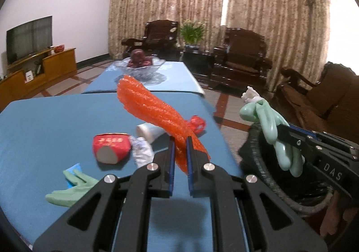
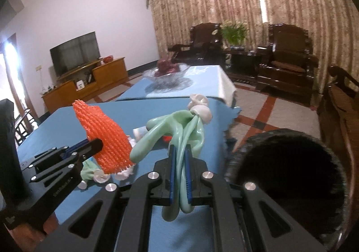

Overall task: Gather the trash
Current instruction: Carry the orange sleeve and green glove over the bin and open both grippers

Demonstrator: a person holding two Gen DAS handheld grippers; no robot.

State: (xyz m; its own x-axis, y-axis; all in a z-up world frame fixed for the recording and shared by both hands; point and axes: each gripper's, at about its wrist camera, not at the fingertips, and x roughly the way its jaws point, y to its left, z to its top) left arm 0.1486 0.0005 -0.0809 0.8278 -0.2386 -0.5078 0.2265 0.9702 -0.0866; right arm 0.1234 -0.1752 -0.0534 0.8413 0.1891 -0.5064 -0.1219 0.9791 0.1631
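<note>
My left gripper [image 1: 180,139] is shut on an orange foam net sleeve [image 1: 152,108] and holds it above the blue table [image 1: 44,121]; the sleeve also shows in the right wrist view [image 2: 105,139]. My right gripper [image 2: 179,149] is shut on a pale green rubber glove [image 2: 177,126], beside the black bin [image 2: 291,173]. In the left wrist view the glove [image 1: 267,121] hangs over the bin [image 1: 258,162]. On the table lie a red paper cup [image 1: 111,147], a white cup [image 1: 149,131], crumpled paper [image 1: 141,151], a red wrapper [image 1: 197,124] and a second green glove [image 1: 71,189].
A glass fruit bowl [image 1: 140,67] stands on the far table. Dark wooden armchairs [image 1: 240,61] stand at the back and right. A TV [image 1: 29,38] on a wooden cabinet is at left. The bin sits off the table's right edge.
</note>
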